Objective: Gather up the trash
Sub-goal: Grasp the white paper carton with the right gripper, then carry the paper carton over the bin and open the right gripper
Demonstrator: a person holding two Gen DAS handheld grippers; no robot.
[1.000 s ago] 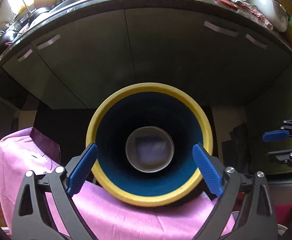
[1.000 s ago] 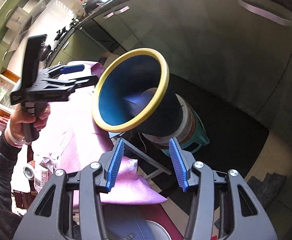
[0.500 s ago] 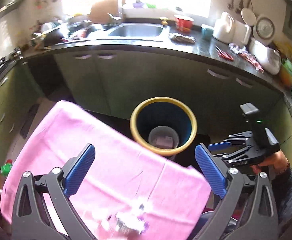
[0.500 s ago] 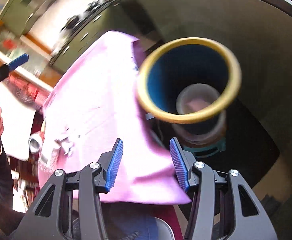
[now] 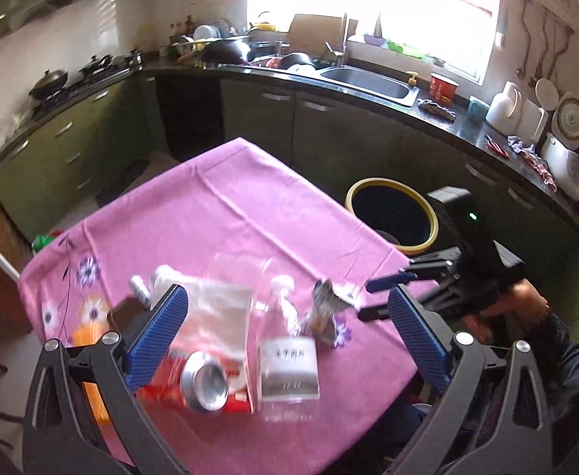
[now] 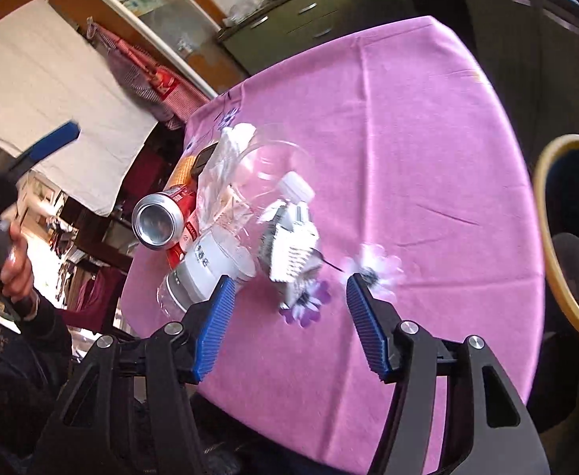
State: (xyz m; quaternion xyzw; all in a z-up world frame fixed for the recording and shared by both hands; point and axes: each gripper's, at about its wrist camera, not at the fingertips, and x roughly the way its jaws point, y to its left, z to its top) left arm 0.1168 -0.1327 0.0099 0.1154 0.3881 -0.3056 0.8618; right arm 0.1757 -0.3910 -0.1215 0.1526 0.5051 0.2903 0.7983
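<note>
Trash lies in a heap on the pink tablecloth (image 5: pixel 250 206): a red can (image 5: pixel 204 386) on its side, a clear bottle (image 5: pixel 287 360) with a white label, a crumpled silvery wrapper (image 5: pixel 323 310) and clear plastic film (image 5: pixel 226 297). My left gripper (image 5: pixel 287 293) hovers open above the can and bottle, holding nothing. My right gripper (image 6: pixel 289 281) hangs just short of the wrapper (image 6: pixel 289 253), jaws opening, nothing between them. The can (image 6: pixel 159 223) and bottle (image 6: pixel 214 265) lie left of it. The blue bin with a yellow rim (image 5: pixel 392 213) stands beyond the table's right corner.
A dark kitchen counter (image 5: pixel 428 118) with a sink (image 5: pixel 368 83) curves behind the table, green cabinets (image 5: pixel 329 134) below it. The bin (image 6: pixel 566 237) shows at the right edge of the right wrist view. A person's hand (image 6: pixel 12 261) grips the left tool's handle.
Both grippers have drawn back from the bin's mouth and swung over the table, so the trash heap now fills the views. The right jaws stand wider than before.
</note>
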